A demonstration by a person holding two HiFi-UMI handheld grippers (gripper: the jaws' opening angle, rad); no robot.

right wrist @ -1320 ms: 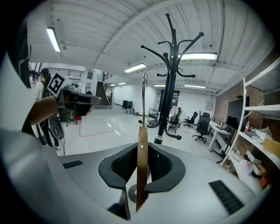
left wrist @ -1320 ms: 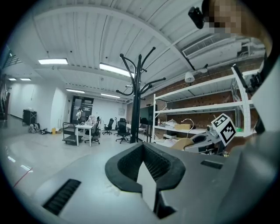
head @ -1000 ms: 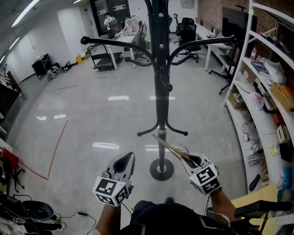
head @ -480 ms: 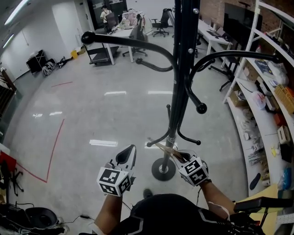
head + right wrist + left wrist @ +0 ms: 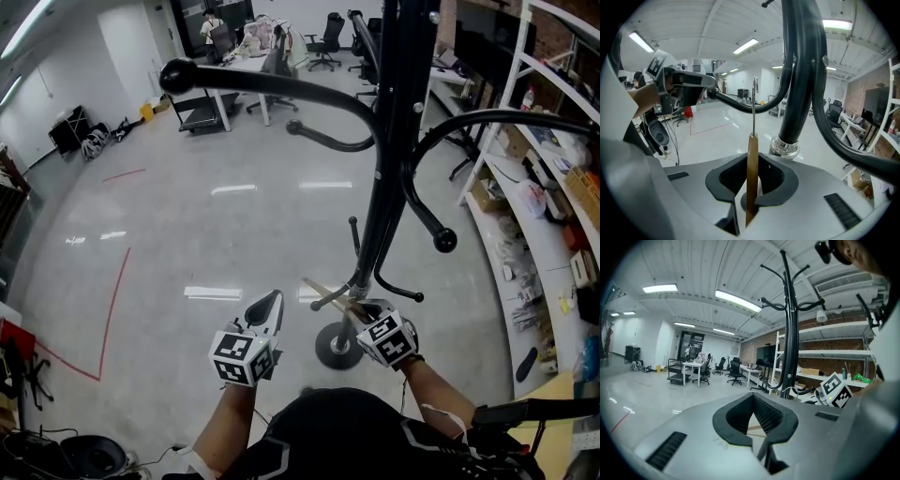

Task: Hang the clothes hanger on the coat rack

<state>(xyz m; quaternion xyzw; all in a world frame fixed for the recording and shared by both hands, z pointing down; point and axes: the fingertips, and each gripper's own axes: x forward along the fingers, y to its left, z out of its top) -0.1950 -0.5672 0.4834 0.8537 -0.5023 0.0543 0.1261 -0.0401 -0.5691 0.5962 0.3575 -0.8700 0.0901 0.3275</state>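
Right hand-held gripper (image 5: 749, 200) clamped on wooden hanger (image 5: 752, 159), left hand-held gripper (image 5: 760, 442) closed

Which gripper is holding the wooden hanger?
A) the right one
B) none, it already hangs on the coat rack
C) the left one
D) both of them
A: in the right gripper view, the right gripper has its jaws closed on the wooden hanger, whose metal hook points up in front of it. The left gripper has its jaws together with nothing between them.

Open office; desks (image 5: 238, 65), swivel chairs (image 5: 330, 36), storage shelving (image 5: 509, 86).
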